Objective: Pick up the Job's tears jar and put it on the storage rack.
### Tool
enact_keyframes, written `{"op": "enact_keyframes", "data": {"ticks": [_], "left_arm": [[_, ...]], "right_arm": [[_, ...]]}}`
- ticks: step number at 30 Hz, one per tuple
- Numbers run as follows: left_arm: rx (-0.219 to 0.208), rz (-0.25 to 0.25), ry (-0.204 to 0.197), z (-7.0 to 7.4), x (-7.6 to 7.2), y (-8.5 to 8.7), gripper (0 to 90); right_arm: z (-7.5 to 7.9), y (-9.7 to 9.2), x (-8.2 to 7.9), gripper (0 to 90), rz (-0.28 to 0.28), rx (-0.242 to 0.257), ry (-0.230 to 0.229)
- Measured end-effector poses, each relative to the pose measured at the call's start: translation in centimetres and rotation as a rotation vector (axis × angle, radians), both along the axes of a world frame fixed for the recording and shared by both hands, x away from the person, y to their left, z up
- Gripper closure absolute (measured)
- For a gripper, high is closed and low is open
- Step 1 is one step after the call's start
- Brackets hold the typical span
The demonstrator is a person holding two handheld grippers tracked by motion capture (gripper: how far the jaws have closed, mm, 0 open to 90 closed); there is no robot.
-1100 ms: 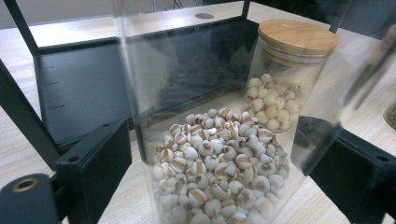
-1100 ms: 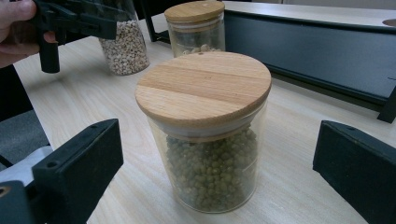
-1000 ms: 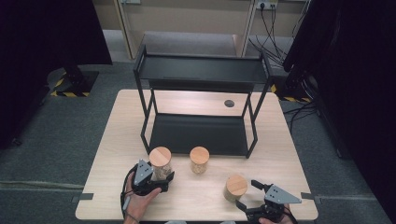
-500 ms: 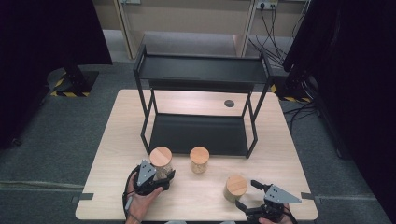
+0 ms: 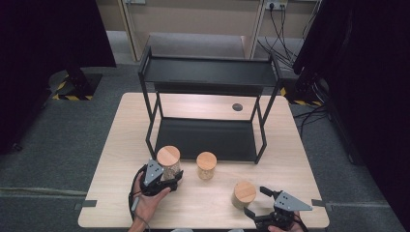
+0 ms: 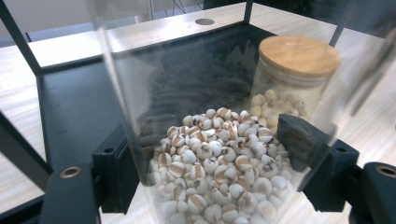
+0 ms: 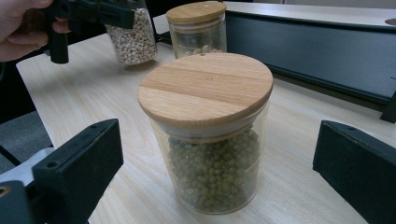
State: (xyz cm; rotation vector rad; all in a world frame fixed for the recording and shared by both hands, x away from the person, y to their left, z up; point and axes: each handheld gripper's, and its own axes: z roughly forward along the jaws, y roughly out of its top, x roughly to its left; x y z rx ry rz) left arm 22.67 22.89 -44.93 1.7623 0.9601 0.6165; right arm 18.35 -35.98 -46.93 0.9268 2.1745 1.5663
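Gripping bean jar (image 5: pixel 168 162) with left gripper (image 5: pixel 162 178)

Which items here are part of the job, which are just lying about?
In play:
- left gripper, shut on the tall jar of pale grains
- right gripper, open beside the green-bean jar
- middle jar
- black shelf, probably the destination

Lying about:
- wall cables
- table grommet

Left tongs (image 5: pixel 167 178) clamped tight (hand wrapped around them), right tongs (image 5: pixel 262 203) gaping wide
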Motion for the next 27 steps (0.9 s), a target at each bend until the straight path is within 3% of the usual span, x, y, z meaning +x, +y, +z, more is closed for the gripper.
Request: {"op": "enact_keyframes", "data": {"ticks": [27], "left_arm": [[0.011,0.046,0.010,1.7,4.6,-1.9,25.5]], "right_arm": [[0.0,-0.1,0.0,2.0,0.005,0.001,0.000]]}}
